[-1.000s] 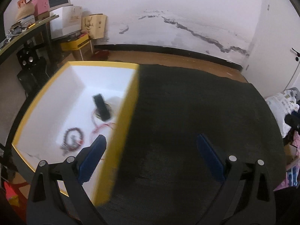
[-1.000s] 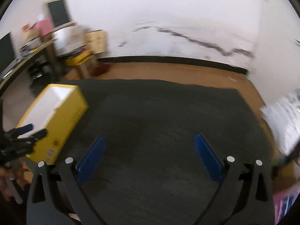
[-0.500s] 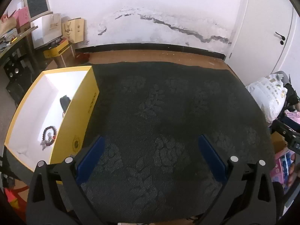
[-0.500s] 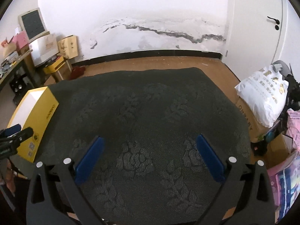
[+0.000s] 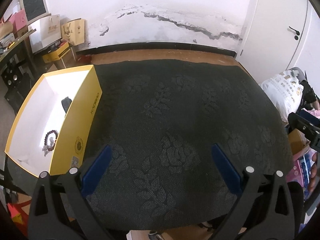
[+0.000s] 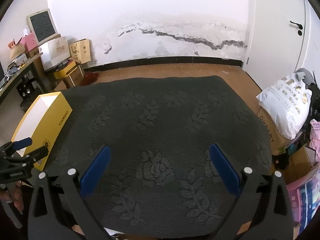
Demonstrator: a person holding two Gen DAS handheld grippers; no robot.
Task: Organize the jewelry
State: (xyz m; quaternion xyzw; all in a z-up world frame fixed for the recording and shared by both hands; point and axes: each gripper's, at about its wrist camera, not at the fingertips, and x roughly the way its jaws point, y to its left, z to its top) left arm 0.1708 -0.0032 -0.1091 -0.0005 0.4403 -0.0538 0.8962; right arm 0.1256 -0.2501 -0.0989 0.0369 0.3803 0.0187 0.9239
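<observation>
An open yellow box [image 5: 88,120] with a white inside stands at the left edge of the dark patterned cloth [image 5: 180,120]. Inside it lie a dark bead bracelet [image 5: 51,140] and a black object [image 5: 66,102], partly hidden by the box wall. My left gripper [image 5: 160,166] is open and empty above the near part of the cloth, right of the box. My right gripper [image 6: 159,165] is open and empty over the cloth. The box also shows in the right wrist view [image 6: 50,124], with the left gripper's fingers [image 6: 22,148] beside it.
A white sack [image 6: 288,110] on a cardboard carton stands right of the cloth. Boxes and bags [image 5: 52,34] and a dark desk [image 5: 12,52] line the back left. Wood floor [image 5: 160,55] and a white wall lie behind. A door [image 5: 296,34] is at the right.
Both grippers have pulled back and risen, so the views widened. The left gripper has moved from over the box to the right of it. Both stay open and empty.
</observation>
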